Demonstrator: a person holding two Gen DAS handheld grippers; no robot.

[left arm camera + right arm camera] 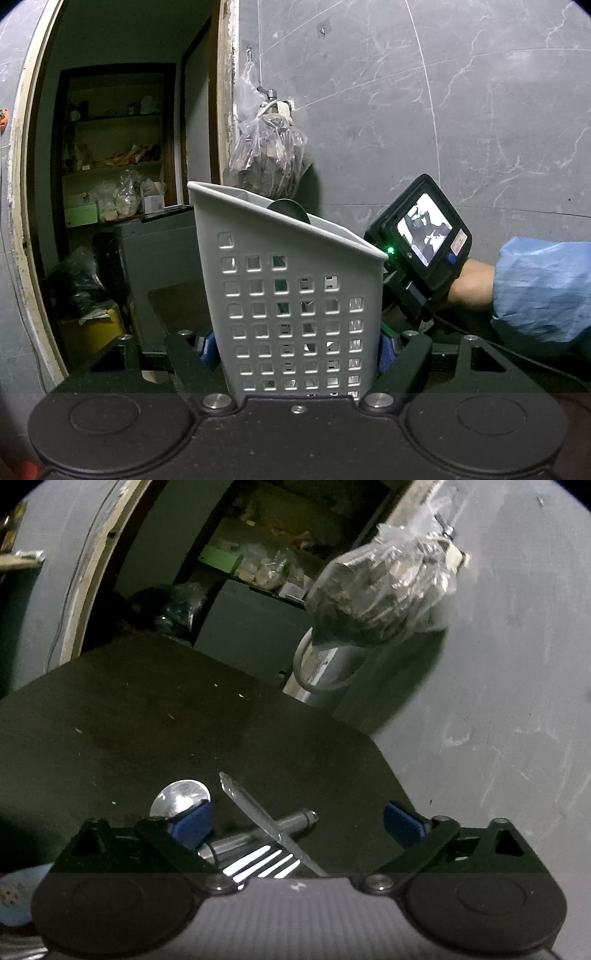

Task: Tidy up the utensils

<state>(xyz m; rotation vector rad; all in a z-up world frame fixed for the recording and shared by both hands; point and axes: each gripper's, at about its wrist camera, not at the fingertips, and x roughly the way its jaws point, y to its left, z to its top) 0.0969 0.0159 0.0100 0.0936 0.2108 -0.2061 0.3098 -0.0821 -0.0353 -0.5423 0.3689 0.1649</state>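
Note:
In the left wrist view my left gripper (297, 349) is shut on a grey perforated utensil holder (291, 295), blue pads pressed on both its sides. A dark round utensil end (286, 210) sticks up inside it. The right gripper's body with its lit screen (421, 236) hangs just right of the holder. In the right wrist view my right gripper (297, 825) is open and empty above a dark table (147, 720). Under it lie a spoon (181, 797), a knife (255, 812), a fork (266, 864) and a metal handle (291, 821), crossed over each other.
A plastic bag (267, 155) of dark stuff hangs on the grey tiled wall behind the holder; it also shows in the right wrist view (376, 587). An open doorway with cluttered shelves (110, 147) lies at the left. The table's far right corner (384, 753) is rounded.

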